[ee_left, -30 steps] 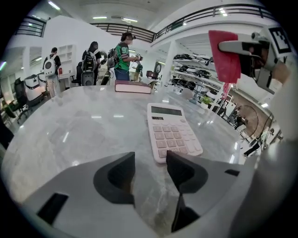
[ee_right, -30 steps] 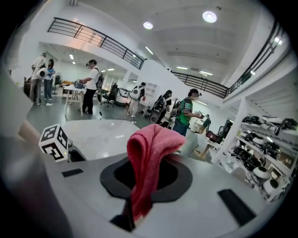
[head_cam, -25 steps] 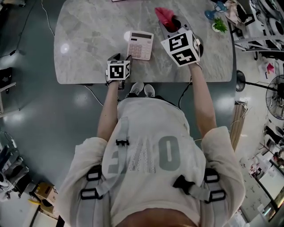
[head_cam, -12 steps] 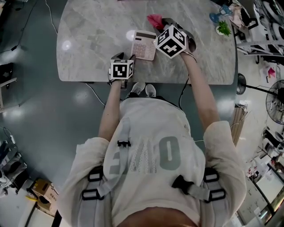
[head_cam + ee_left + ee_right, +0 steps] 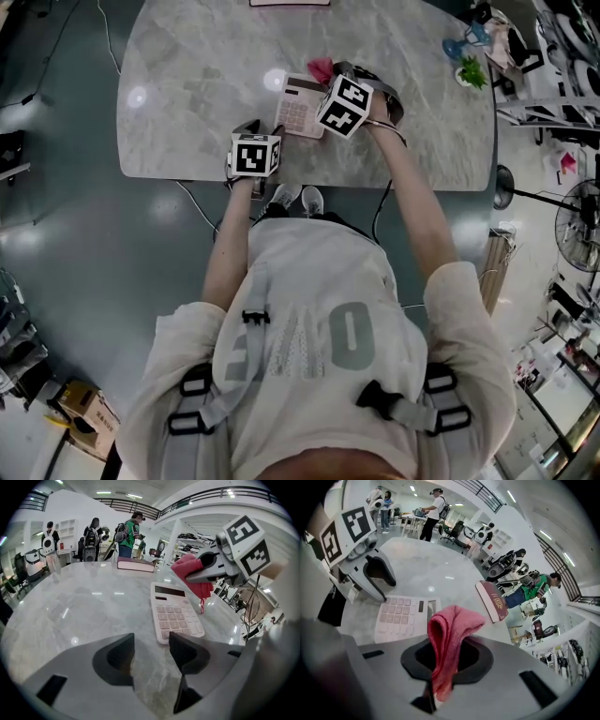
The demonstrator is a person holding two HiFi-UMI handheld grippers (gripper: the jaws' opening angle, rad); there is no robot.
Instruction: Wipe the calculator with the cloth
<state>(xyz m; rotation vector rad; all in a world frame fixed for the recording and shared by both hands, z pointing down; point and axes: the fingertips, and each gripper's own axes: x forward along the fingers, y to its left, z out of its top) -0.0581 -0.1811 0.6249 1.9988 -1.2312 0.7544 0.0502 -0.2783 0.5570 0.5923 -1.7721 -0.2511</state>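
Right gripper view, cloth [image 5: 450,632] pinched, calculator [image 5: 401,618] key print illegible

Overhead, a black-and-white marker cube [image 5: 343,105] hides most of the crumpled red cloth [image 5: 321,68] and one edge of the pale pink calculator [image 5: 298,105].

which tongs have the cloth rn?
The right tongs: shut on the pink cloth. The left tongs stand open with nothing between them, just short of the calculator.

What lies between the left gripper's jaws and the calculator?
Only bare marble tabletop, in the left gripper view; the left gripper is open, near the calculator.
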